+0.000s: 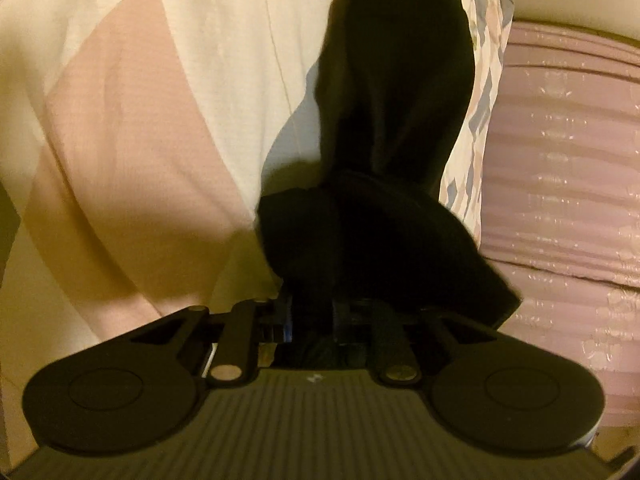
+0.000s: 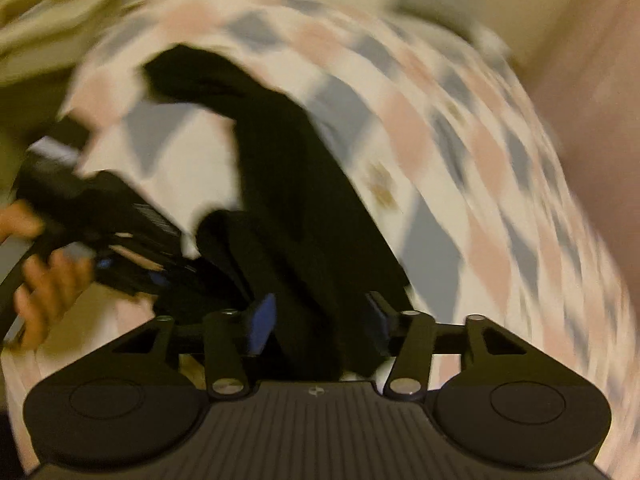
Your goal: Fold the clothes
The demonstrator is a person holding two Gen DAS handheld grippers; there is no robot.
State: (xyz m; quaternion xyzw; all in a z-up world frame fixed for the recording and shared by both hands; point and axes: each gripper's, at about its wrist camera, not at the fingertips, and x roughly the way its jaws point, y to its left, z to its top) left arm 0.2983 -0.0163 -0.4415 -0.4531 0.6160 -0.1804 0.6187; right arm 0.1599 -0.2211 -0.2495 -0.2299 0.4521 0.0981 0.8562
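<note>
A black garment (image 1: 396, 92) hangs in a long dark band in front of the patterned bedspread (image 1: 168, 92). My left gripper (image 1: 314, 312) is shut on a bunched end of it, and the folds hide the fingertips. The right wrist view is blurred by motion. There the same black garment (image 2: 288, 184) runs up and left across the bedspread (image 2: 440, 128). My right gripper (image 2: 320, 320) has its blue pads (image 2: 262, 326) on either side of a thick bunch of the cloth, gripping it. The left gripper (image 2: 176, 276), held by a hand (image 2: 44, 292), grips the garment close by on the left.
The bedspread has pink, white and grey-blue diamonds. To its right in the left wrist view lies a mauve striped fabric surface (image 1: 560, 160). A pale wall (image 2: 592, 60) stands beyond the bed in the right wrist view.
</note>
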